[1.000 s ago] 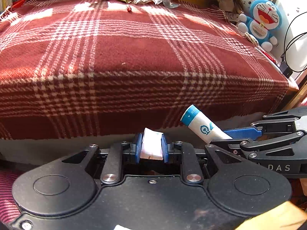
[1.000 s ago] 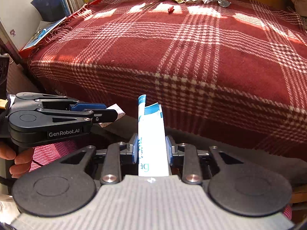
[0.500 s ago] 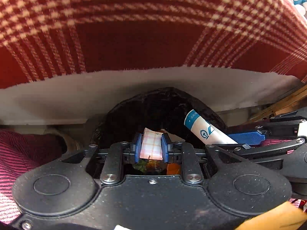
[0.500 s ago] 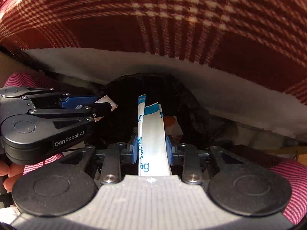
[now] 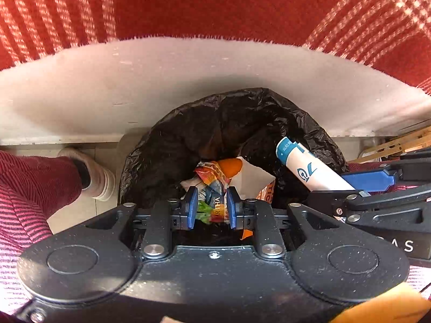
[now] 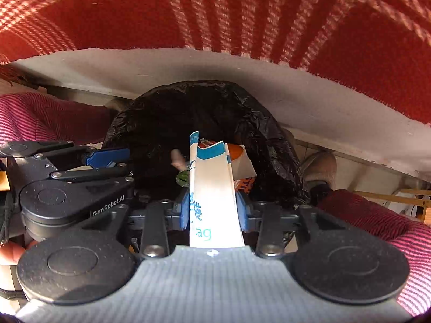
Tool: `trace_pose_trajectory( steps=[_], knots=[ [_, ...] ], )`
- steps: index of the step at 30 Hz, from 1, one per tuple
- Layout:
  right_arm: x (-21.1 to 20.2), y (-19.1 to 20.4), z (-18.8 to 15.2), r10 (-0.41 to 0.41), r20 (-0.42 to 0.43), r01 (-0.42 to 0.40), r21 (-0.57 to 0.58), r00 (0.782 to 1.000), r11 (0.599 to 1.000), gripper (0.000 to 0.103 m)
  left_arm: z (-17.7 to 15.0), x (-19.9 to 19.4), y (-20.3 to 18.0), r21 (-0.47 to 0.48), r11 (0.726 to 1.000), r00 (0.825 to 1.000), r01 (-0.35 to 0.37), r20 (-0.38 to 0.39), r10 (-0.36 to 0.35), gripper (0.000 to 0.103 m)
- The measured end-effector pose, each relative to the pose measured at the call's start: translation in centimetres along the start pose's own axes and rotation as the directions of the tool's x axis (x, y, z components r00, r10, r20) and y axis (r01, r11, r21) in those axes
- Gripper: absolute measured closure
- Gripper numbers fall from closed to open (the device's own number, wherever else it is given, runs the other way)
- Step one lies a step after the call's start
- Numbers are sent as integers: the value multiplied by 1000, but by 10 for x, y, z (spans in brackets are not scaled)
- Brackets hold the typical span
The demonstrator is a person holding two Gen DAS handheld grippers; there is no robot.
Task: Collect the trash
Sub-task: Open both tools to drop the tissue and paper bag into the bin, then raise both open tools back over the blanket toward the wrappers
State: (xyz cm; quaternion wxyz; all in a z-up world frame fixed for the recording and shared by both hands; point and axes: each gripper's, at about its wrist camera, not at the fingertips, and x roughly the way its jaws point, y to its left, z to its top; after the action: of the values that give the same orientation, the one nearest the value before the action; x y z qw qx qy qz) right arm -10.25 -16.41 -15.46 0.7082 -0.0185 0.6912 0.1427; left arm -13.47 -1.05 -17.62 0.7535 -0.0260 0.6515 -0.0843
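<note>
left wrist view looks straight down into a bin lined with a black bag (image 5: 229, 123), which stands on the floor against the pale side of a bed under the edge of a red checked blanket (image 5: 215, 5). the left gripper (image 5: 211, 210) hangs over the near rim of the bag with its blue pads a little apart and nothing pinched between them; only the wrappers (image 5: 215, 177) already lying in the bag show through the gap. the right gripper (image 6: 214, 210) is clamped on a white and blue paper tube (image 6: 212, 188), whose free end points out over the middle of the bag; from the left wrist the same tube (image 5: 304, 167) reaches in from the right rim. a small pale scrap (image 6: 177, 160) seems to lie in the bag near the left gripper's pads, though it is too blurred to name.

judging from this, the step in hand is the drop: the left side looks emptied, the right side is not yet let go. the next move calls for the right jaws to part while the tube is over the bag's opening, tip tilted downward so that it slides in and does not catch on the right rim or topple onto the floor. more trash may remain to fetch, but none shows here. a person's striped sleeve (image 5: 18, 215) and a shoe (image 5: 99, 177) sit beside the bin's left side.
</note>
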Motion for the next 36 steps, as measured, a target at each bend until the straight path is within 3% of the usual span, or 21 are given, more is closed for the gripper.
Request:
trace_pose_trajectory(
  steps=[3, 9, 25, 36],
  knots=[
    [1, -1, 1, 0, 1, 0, -10, 1000, 1000, 50, 1, 1, 0, 6, 1000, 1000, -1, 0, 1, 67],
    [-2, -2, 2, -6, 6, 6, -11, 1000, 1000, 41, 2, -5, 0, 4, 1000, 1000, -17, 1, 17, 56],
    [-13, -10, -1, 15, 19, -15, -2, 1000, 1000, 34, 3, -17, 4, -14, 1000, 1000, 5, -3, -5, 42],
    [-53, 1, -10, 37, 104, -30, -61, 994, 998, 29, -3, -75, 0, 64, 998, 992, -10, 126, 2, 37]
  ],
)
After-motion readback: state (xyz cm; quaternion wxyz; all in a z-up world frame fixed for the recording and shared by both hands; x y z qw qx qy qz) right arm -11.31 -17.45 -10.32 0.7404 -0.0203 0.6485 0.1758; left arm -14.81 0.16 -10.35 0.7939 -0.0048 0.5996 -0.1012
